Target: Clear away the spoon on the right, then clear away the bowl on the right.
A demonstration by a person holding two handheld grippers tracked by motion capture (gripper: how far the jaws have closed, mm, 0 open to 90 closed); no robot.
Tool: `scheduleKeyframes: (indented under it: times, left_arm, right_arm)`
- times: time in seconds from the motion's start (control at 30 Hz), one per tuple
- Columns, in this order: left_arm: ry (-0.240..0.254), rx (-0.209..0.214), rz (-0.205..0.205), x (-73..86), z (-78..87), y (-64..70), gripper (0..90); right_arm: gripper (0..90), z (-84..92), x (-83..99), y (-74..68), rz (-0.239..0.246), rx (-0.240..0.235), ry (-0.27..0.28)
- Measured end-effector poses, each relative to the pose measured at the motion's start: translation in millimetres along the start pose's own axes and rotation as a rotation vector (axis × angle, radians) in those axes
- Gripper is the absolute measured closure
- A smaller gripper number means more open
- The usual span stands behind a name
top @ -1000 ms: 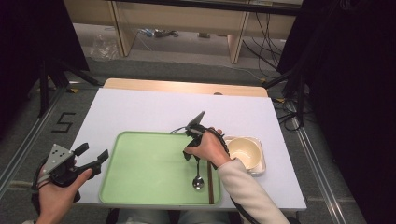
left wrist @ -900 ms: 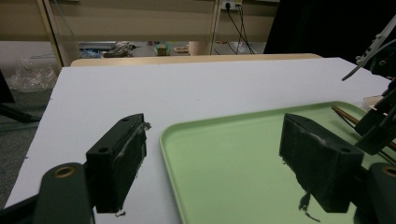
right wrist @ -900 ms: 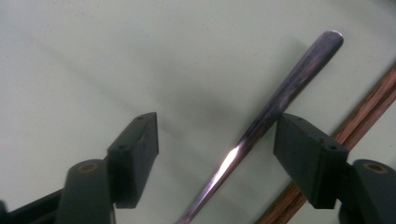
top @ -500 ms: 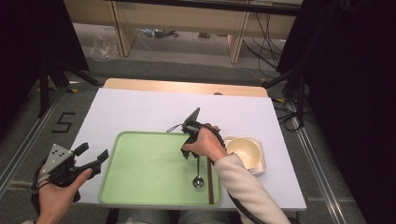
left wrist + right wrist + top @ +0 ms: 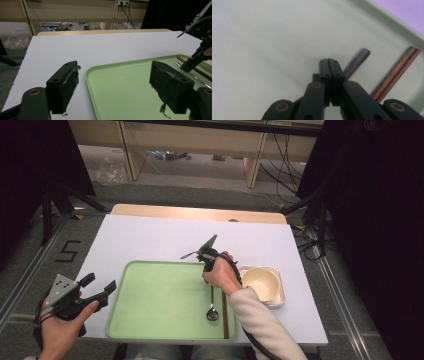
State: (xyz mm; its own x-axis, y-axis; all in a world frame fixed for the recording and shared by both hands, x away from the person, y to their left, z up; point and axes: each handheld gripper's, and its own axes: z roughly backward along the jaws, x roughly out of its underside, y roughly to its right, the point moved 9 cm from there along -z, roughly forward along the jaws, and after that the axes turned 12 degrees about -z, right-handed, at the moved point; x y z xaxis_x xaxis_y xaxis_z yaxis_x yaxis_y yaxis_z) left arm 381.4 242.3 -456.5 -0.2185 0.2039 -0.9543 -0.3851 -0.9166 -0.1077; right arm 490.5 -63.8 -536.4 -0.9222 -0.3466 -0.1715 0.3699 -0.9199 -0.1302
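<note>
A green tray lies at the table's front. On its right side rest a metal spoon and brown chopsticks. My right gripper points down over the spoon's handle end. In the right gripper view its jaws have just been closing and stand shut, pad against pad, with nothing between them. The spoon handle lies just beyond the tips, and the chopsticks lie further right. My left gripper hovers open and empty off the tray's left edge.
A cream bowl sits in a white square dish right of the tray. The white tabletop stretches behind the tray. A shelf unit and cables stand on the floor beyond the table.
The right gripper's jaws have closed from wide open to shut above the spoon handle, and the hand shifted slightly. The left hand has stayed put.
</note>
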Motion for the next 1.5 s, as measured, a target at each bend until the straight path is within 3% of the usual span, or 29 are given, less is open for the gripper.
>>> scheduleKeyframes:
  times: [0.13, 0.27, 0.3, 0.33, 0.5, 0.63, 0.7, 0.73, 0.77, 0.83, 0.97, 1.2, 1.5]
  left_arm:
    - [0.0, 0.0, -0.001, 0.0, 0.1, 0.0, 22.7]
    - [-0.003, 0.001, -0.004, 0.3, -0.2, 0.1, 22.7]
    - [-0.003, 0.0, -0.004, 0.2, -0.1, 0.2, 22.7]
    - [-0.003, 0.0, -0.004, 0.2, 0.0, 0.3, 22.7]
    - [-0.003, -0.001, -0.004, 0.4, -0.3, 0.3, 22.7]
    - [-0.005, 0.0, -0.003, 0.9, -0.3, 0.1, 22.7]
    - [-0.006, 0.0, -0.003, 0.8, -0.4, 0.2, 22.7]
    - [-0.006, 0.001, -0.002, 0.8, -0.5, 0.4, 22.7]
    - [-0.005, 0.001, -0.001, 0.6, -0.6, 0.6, 22.7]
    - [-0.004, 0.0, -0.001, 0.1, -0.7, 0.6, 22.7]
    - [-0.006, 0.003, -0.003, -0.1, -2.9, 1.0, 22.8]
    - [-0.01, 0.004, -0.001, -0.1, -3.7, 2.4, 22.8]
    - [-0.006, 0.0, -0.002, 0.1, -1.6, -0.3, 22.8]
  right_arm:
    - [90.0, -2.7, 2.7, 6.5, 0.01, 0.013, -0.01]
    - [90.0, -1.9, 4.3, 9.8, -0.018, 0.013, -0.005]
    - [90.0, -1.9, 4.7, 12.6, 0.009, 0.014, -0.008]
    - [90.0, -0.8, 6.6, 12.2, -0.015, 0.013, -0.024]
    - [89.1, -0.7, 5.9, 14.0, -0.019, 0.006, 0.004]
    - [78.0, 11.6, 3.2, 17.5, -0.018, -0.009, 0.06]
    - [71.2, 21.5, 2.5, 21.1, -0.03, -0.021, 0.106]
    - [68.9, 29.2, 4.4, 22.5, -0.059, -0.032, 0.113]
    - [68.0, 33.3, 3.6, 27.8, -0.035, -0.028, 0.135]
    - [64.7, 47.3, 7.0, 33.8, -0.084, -0.04, 0.166]
    - [59.2, 73.6, 12.2, 58.8, -0.128, -0.035, 0.212]
    - [51.9, 100.7, 21.5, 103.8, -0.212, 0.002, 0.248]
    - [47.9, 104.4, 31.8, 135.0, -0.173, 0.073, 0.229]
